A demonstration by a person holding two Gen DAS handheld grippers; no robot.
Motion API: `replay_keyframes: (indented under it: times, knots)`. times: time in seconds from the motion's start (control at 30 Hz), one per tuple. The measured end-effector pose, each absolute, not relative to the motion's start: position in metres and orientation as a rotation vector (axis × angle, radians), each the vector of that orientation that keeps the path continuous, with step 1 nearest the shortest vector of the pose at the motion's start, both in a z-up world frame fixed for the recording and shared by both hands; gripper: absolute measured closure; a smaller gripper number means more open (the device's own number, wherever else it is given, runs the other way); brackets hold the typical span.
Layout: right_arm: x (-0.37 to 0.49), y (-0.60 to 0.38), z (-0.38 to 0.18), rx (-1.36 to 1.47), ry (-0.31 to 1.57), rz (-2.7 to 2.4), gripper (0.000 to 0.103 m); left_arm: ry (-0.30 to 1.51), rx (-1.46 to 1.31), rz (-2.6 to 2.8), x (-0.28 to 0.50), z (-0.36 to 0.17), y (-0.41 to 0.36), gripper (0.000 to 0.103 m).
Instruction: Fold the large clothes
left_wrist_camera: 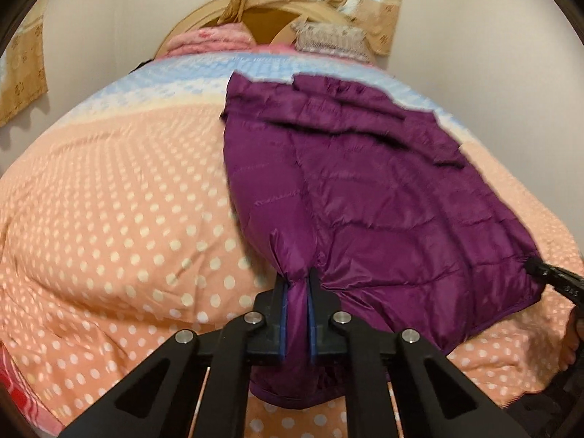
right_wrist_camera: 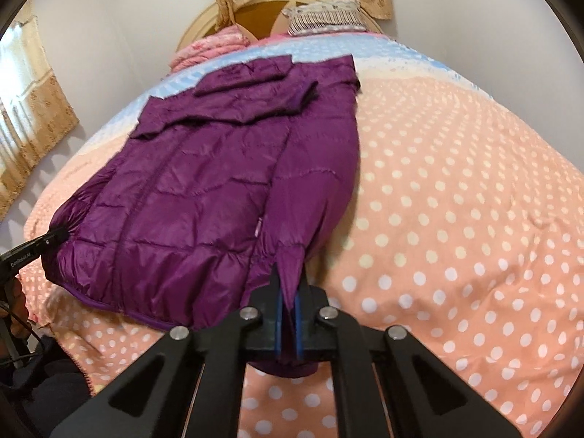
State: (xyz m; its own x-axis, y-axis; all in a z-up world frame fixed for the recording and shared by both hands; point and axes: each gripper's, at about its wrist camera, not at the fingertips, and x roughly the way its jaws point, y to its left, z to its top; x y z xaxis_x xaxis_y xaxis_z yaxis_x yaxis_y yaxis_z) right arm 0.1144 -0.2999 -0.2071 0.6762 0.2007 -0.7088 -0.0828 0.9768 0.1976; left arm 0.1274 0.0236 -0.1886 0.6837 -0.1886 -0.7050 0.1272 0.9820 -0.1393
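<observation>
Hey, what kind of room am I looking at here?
Most likely a bedroom. A bed with a polka-dot bedspread fills the view, with a rounded headboard and a pillow at its far end. Curtains hang by the wall. A purple jacket lies on the bedspread.

Blk grippers (left_wrist_camera: 297, 284) (right_wrist_camera: 287, 284), blue-lined fingers (left_wrist_camera: 283, 314), silver screws

Polka-dot bedspread (left_wrist_camera: 109, 200) is covering the bed, pillows (right_wrist_camera: 323, 16) are sitting by the headboard (right_wrist_camera: 255, 9), curtains (right_wrist_camera: 33, 109) hanging behind.
</observation>
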Motion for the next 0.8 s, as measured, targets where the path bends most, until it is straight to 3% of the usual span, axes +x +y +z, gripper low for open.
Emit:
replay_keyframes:
  times: [0.23,0.6,0.8]
  knots:
    - [0.089,-0.305,-0.17,0.17,0.729,0.2,0.097,0.699,-0.088,-0.232,0.102,-0.143,0.035,0.099]
    - [0.037,-0.31,-0.055,0.202,0.437,0.243,0.098,0.502,-0.143,-0.279,0.041,-0.048,0.067,0.1]
    - [0.129,-0.317,-0.066,0.238,0.431,0.246,0.098,0.527,-0.103,-0.245,0.129,-0.071,0.068,0.1]
